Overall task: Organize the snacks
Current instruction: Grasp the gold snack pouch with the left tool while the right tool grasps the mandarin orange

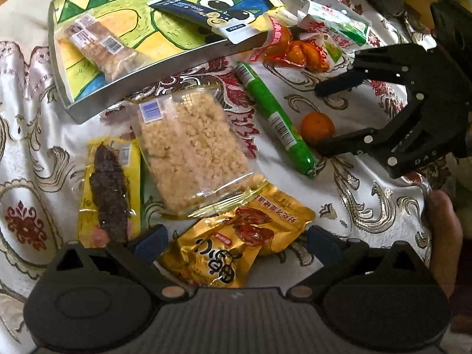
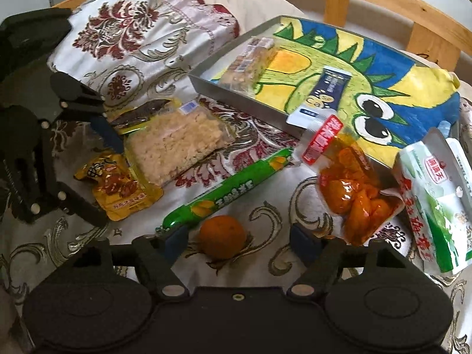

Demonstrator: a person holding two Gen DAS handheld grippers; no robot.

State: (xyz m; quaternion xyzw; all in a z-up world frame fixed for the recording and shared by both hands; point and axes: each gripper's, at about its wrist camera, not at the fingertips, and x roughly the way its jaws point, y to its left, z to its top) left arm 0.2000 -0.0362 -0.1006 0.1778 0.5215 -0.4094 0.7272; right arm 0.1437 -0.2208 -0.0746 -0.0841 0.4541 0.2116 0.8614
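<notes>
Flowery cloth [image 2: 141, 29] covered with snacks; tray [image 2: 236, 94] behind holds two. Right gripper [image 2: 239, 239] spread wide around orange [image 2: 221, 236], not pinching. Left gripper [image 1: 236, 243] spread over gold packet [image 1: 236, 242]. Next: squeeze gently, lift into tray

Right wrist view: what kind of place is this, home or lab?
Probably a home, maybe a bedroom. The snacks lie on an embroidered floral cloth that looks like bedding, a curved wooden rail like a bed or cot frame runs behind, and the tray is lined with a hand-coloured dinosaur drawing.
</notes>
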